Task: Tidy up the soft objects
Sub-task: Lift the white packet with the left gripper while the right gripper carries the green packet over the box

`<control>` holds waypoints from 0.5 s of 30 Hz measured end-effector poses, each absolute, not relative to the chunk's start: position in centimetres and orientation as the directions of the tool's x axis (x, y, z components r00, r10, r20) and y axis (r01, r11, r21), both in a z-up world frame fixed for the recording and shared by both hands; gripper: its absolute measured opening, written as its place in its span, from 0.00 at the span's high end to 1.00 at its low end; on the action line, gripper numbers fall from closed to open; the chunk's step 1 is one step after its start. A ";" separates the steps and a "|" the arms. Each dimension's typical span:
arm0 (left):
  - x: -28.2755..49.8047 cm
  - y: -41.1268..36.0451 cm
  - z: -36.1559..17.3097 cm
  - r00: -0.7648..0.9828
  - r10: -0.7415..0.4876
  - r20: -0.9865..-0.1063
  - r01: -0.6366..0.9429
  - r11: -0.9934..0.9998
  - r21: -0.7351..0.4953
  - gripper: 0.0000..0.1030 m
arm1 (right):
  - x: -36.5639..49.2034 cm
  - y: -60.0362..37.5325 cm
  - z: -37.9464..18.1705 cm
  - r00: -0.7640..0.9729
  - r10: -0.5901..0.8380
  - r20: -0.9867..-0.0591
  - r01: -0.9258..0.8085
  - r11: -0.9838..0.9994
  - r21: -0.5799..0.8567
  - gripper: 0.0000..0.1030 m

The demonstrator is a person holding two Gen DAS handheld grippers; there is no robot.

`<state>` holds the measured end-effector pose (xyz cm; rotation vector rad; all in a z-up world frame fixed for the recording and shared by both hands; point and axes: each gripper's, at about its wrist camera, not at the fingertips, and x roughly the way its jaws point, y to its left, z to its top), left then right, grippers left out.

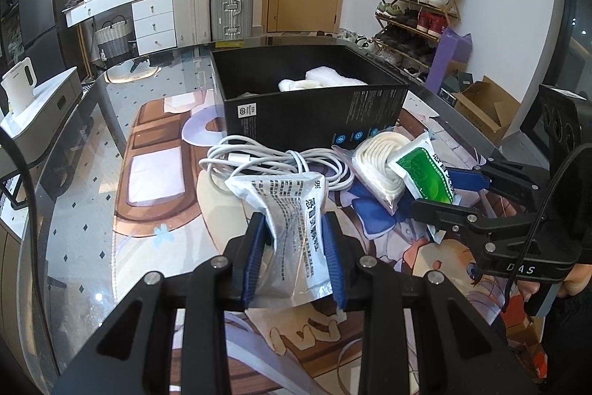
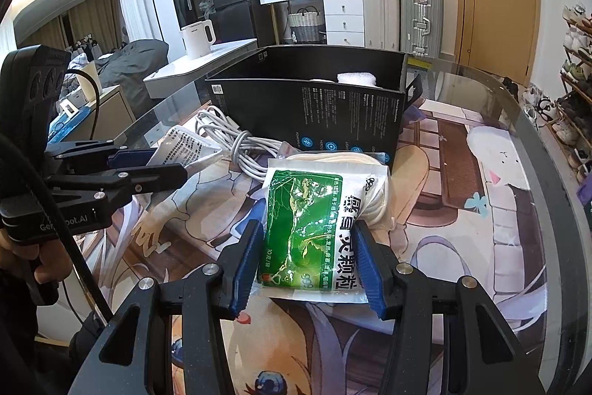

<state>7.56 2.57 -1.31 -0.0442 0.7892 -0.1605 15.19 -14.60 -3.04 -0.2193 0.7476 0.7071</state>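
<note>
The black box (image 1: 314,106) lies straight ahead of both tongs: the left tongs (image 1: 294,258) pinch a silver sachet (image 1: 292,228), the right tongs (image 2: 310,265) a green sachet (image 2: 310,232).

green-and-white sachet (image 2: 309,232), clear sachet with black print (image 1: 292,232), white cable (image 1: 281,165), black box (image 1: 314,113), cartoon-printed mat (image 2: 462,173)

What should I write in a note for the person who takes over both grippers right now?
Left gripper: shut on the silver sachet.
Right gripper: shut on the green sachet.
Black box stands behind them, open, with white foam already inside.
Still on the table mat: white cable bundle and bagged white rope.
Left to do: probably put both sachets, then cable and rope, into the box.
</note>
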 end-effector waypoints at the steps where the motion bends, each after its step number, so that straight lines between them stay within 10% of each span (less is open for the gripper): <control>1: 7.5 2.6 -1.2 0.695 -0.160 -0.701 0.128 0.987 -0.098 0.71 | 15.2 -14.7 -2.9 0.519 0.512 -0.685 -0.658 0.751 0.062 0.51; 15: 7.5 3.4 2.0 0.761 -0.172 -0.626 0.128 0.985 -0.115 0.71 | 14.9 -14.1 -0.9 0.532 0.535 -0.656 -0.669 0.741 0.062 0.51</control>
